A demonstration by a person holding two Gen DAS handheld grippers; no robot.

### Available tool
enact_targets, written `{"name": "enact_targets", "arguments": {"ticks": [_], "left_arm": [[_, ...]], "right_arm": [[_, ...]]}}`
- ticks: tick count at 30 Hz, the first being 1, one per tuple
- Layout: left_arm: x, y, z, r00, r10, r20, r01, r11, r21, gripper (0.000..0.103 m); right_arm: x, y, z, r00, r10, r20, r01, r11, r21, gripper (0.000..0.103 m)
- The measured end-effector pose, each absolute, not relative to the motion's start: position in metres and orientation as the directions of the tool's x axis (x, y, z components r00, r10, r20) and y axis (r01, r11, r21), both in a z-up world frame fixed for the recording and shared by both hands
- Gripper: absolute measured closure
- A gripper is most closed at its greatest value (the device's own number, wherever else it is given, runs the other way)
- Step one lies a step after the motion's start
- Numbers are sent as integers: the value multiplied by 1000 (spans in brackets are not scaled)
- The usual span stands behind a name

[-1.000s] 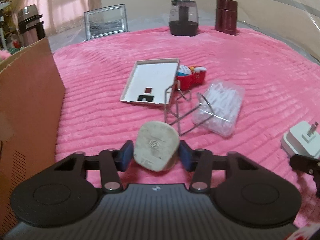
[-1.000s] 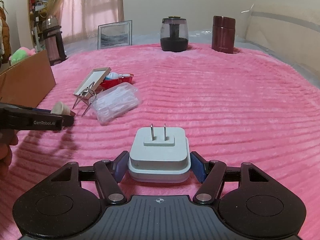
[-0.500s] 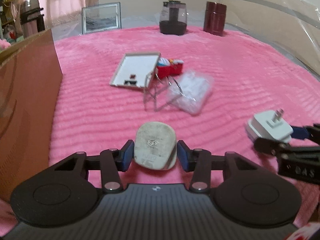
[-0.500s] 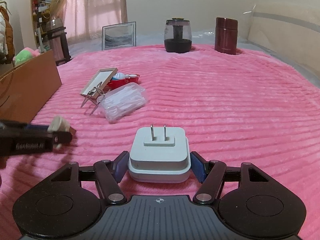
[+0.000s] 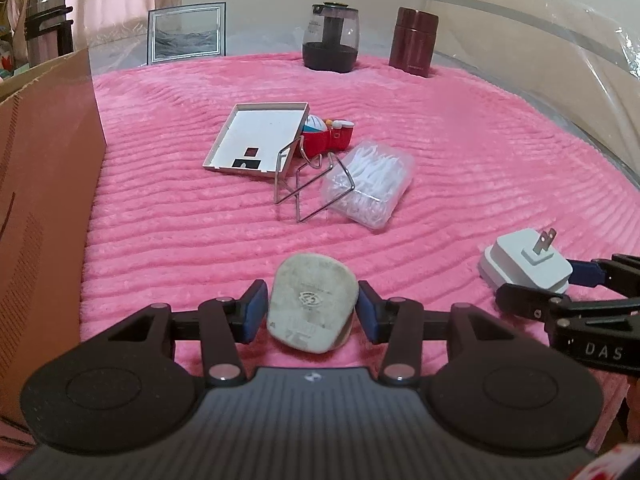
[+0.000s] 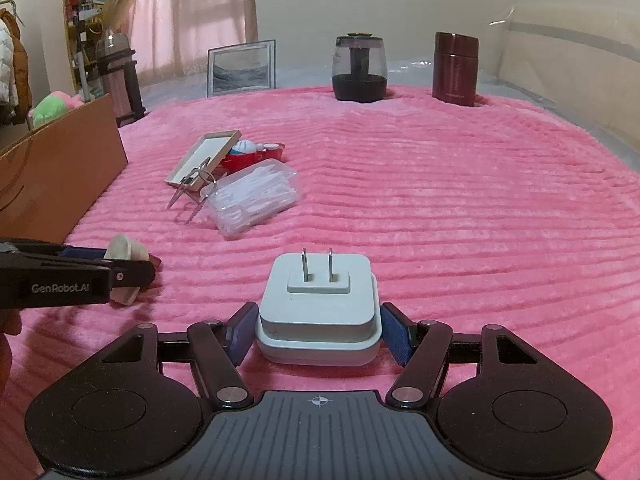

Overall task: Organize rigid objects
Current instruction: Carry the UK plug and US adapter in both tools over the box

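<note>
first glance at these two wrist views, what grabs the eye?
The pink ribbed blanket fills both views. Up close, the left claw grips a worn beige plug-shaped piece and the right claw grips a white two-prong adapter, both low over the blanket. Mid-blanket lies a small clutter: a white tray, a wire stand and a clear box of white picks, with a cardboard box at the left.

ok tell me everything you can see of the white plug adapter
The white plug adapter is a squarish block with rounded corners, looking like matte plastic, built in stepped layers: a wider base, a main body and a small raised plate carrying two flat metal prongs that point up and away. It sits in the right claw, blue pads against its left and right sides, over the pink blanket. In the left wrist view it shows at the right edge.
</note>
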State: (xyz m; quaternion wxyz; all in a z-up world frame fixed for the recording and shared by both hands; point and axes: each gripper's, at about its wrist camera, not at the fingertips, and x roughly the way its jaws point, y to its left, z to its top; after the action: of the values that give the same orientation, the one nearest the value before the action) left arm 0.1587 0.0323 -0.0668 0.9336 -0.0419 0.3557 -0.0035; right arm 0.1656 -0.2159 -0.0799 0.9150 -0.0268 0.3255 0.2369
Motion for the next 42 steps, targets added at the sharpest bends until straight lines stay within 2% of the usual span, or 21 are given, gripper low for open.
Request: {"name": "enact_targets", "arguments": {"ticks": [7,19,33,42], "left_arm": [[152,29,-65,746,-22,-665,-17,998,-52,63],[116,35,-43,761,-30,-648,-28,997,-78,63],[86,38,-31,768,-68,-637,-19,991,-130,63],[67,46,-7,794,-83,-602,-10,989,-150,63]], "right_arm": [[163,-215,-77,681,415,-604,-453,886,98,41],[138,-219,-52,700,438,-564,-471,877,97,42],[114,-215,-41,700,443,-560,-489,869,75,42],[101,-206,-20,707,466,-532,-520,853,55,42]]}}
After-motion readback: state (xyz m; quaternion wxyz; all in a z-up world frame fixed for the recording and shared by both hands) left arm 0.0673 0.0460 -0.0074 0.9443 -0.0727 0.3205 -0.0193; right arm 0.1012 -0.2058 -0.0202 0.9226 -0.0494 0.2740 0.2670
